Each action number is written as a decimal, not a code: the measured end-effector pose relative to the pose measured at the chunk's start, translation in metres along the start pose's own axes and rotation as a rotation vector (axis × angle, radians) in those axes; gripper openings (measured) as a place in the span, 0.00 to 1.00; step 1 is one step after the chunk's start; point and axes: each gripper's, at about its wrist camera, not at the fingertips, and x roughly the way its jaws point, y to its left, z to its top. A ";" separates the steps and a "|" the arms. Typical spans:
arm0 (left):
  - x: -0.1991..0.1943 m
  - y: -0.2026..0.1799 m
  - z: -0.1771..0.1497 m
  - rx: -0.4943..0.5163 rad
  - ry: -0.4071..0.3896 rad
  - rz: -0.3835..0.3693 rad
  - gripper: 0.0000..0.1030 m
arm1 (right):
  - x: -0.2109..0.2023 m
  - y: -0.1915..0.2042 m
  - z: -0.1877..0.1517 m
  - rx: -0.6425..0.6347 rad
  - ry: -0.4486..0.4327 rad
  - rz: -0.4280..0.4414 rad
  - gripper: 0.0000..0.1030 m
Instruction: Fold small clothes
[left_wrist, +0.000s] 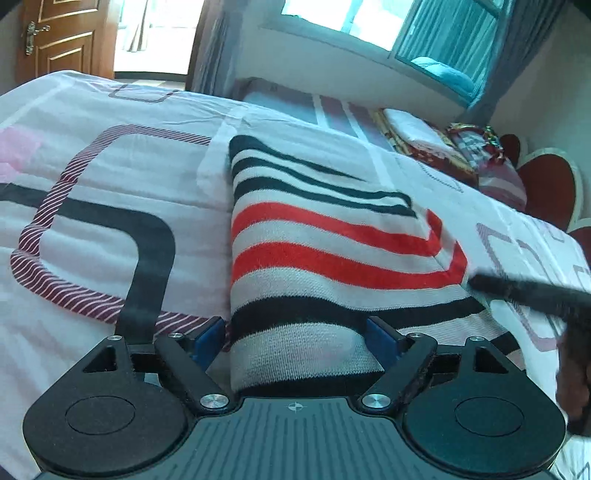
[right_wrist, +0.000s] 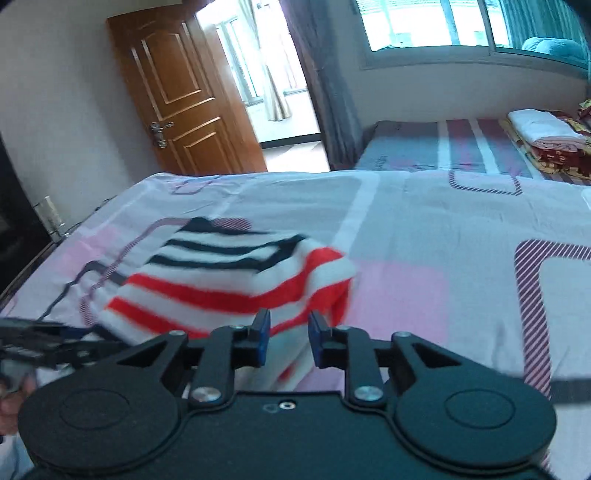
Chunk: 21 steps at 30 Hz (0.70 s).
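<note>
A small knitted garment (left_wrist: 325, 251) with black, red and white stripes lies folded on the patterned bed sheet (left_wrist: 92, 206). My left gripper (left_wrist: 295, 334) is wide open, its blue pads on either side of the garment's near end. The right gripper shows as a blurred black shape (left_wrist: 532, 291) at the garment's right edge. In the right wrist view the garment (right_wrist: 236, 280) lies ahead and left. My right gripper (right_wrist: 289, 330) stands partly open just at its near right corner, with cloth seen between the pads but no grip. The left gripper (right_wrist: 55, 343) shows at the far left.
A second bed (right_wrist: 443, 147) with stacked folded bedding (right_wrist: 543, 136) stands behind. A wooden door (right_wrist: 184, 103) and a doorway are at the back left, a window (right_wrist: 461, 26) at the back right. Red heart-shaped headboard (left_wrist: 546, 184) lies to the right.
</note>
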 end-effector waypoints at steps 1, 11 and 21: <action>0.000 -0.001 -0.001 -0.007 0.003 0.001 0.80 | 0.000 0.006 -0.005 -0.003 0.019 0.015 0.23; -0.064 -0.018 -0.026 0.052 -0.062 0.045 0.80 | -0.038 0.038 -0.014 -0.061 0.030 -0.115 0.24; -0.199 -0.045 -0.078 0.067 -0.233 0.110 1.00 | -0.147 0.087 -0.028 -0.022 -0.068 -0.152 0.84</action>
